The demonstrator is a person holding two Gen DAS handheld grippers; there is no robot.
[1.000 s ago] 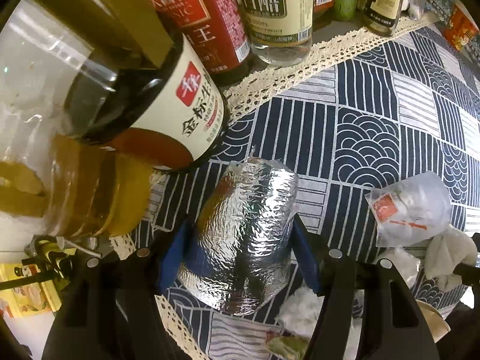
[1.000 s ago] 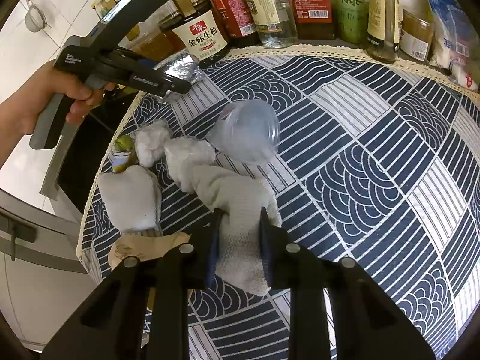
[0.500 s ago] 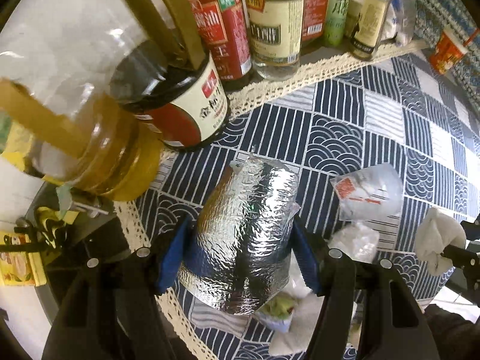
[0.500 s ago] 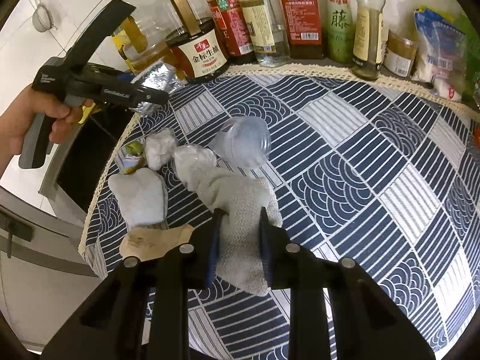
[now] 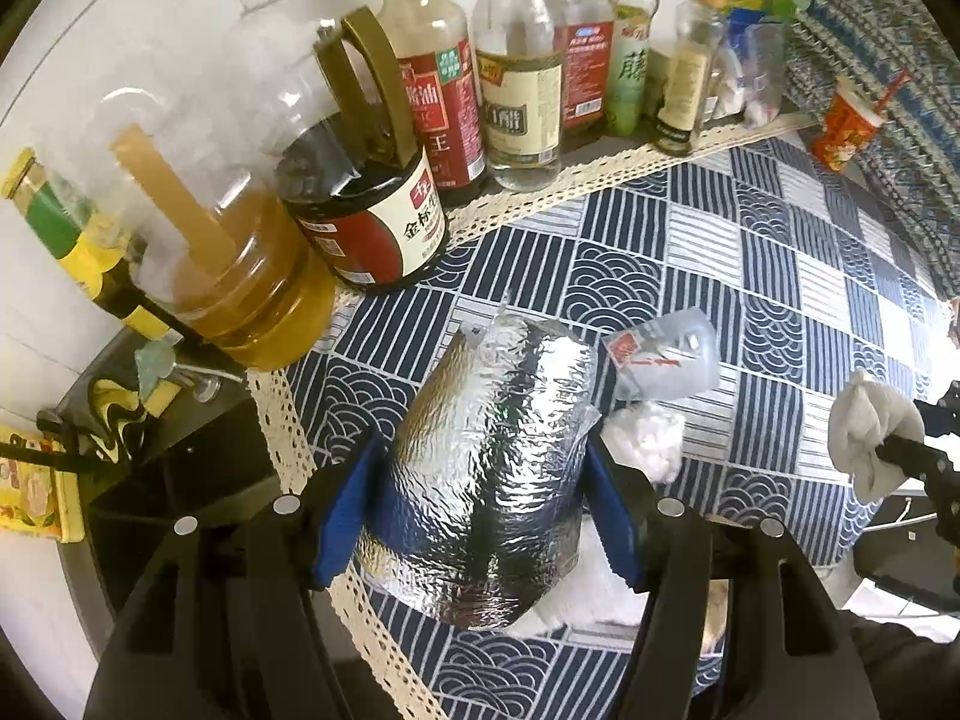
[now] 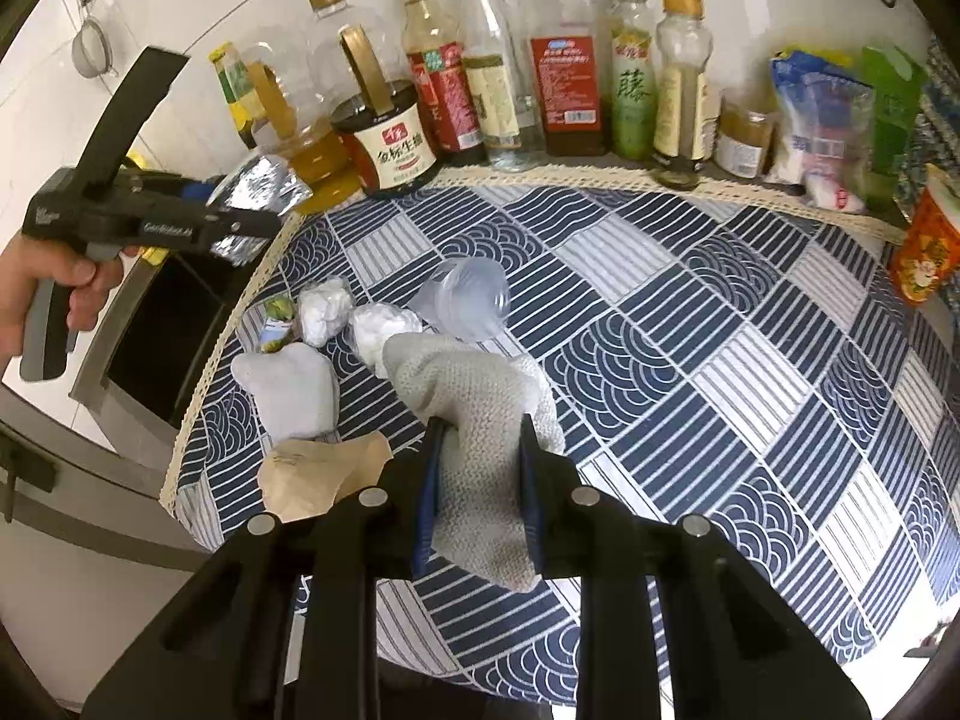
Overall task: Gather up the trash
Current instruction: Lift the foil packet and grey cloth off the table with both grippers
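My left gripper (image 5: 480, 516) is shut on a crumpled silver foil pouch (image 5: 498, 468), held up above the blue-and-white patterned tablecloth (image 5: 750, 252); the pouch (image 6: 255, 192) also shows at the left of the right wrist view, in the gripper a hand holds there. My right gripper (image 6: 480, 480) is shut on a grey-white knitted rag (image 6: 486, 408), lifted off the cloth. On the table below lie a clear plastic cup (image 6: 465, 300) on its side, two white paper wads (image 6: 324, 309), a grey cloth lump (image 6: 288, 390), a brown paper scrap (image 6: 324, 471) and a small green-labelled wrapper (image 6: 276, 324).
A row of sauce, vinegar and oil bottles (image 6: 468, 96) lines the back edge by the tiled wall. Plastic bags (image 6: 822, 120) and a red paper cup (image 6: 924, 240) stand at the right. A dark sink or stove opening (image 6: 162, 330) lies off the table's left edge.
Both grippers have risen with their loads; the table and bottles look farther away. The left gripper has drawn back from the big bottles toward the table's left edge.
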